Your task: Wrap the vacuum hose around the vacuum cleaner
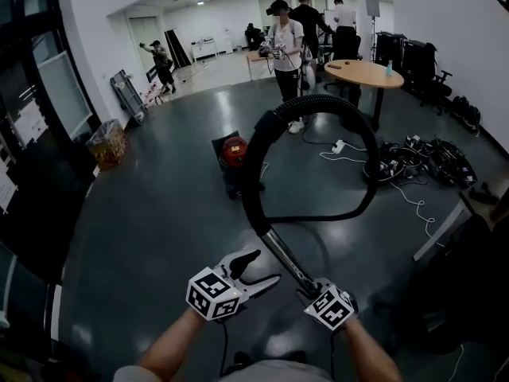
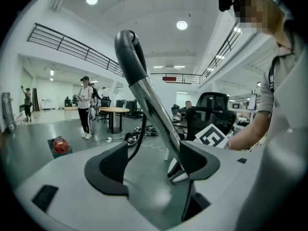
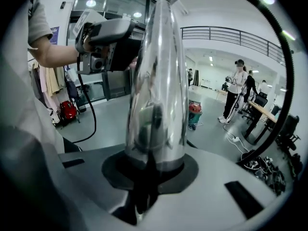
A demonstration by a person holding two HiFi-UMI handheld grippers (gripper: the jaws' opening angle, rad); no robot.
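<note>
Two grippers are at work, low in the head view, with one hose, one red vacuum cleaner and one round table in the room. I count five people at the far end, top middle of the frame.

The left gripper (image 1: 268, 265) stands with its jaws spread wide and clamps nothing. The metal tube (image 1: 282, 255) at the end of the hose runs just beside one jaw, and I cannot tell whether it touches. The right gripper (image 1: 308, 289) is clenched on the lower end of that tube, which rises straight out from between its jaws in the right gripper view.

From the tube the black hose (image 1: 318, 103) swings up in one big arch through the middle of the frame and drops to the floor on the right. The vacuum cleaner (image 1: 233, 151) sits on the grey floor at centre, behind the arch's left side and well apart from both grippers.

The table (image 1: 358, 78) at upper right carries one small bottle (image 1: 389, 68). A heap of cables (image 1: 433, 161) lies right of it. One box (image 1: 107, 143) stands by the left wall, contents too small to tell
</note>
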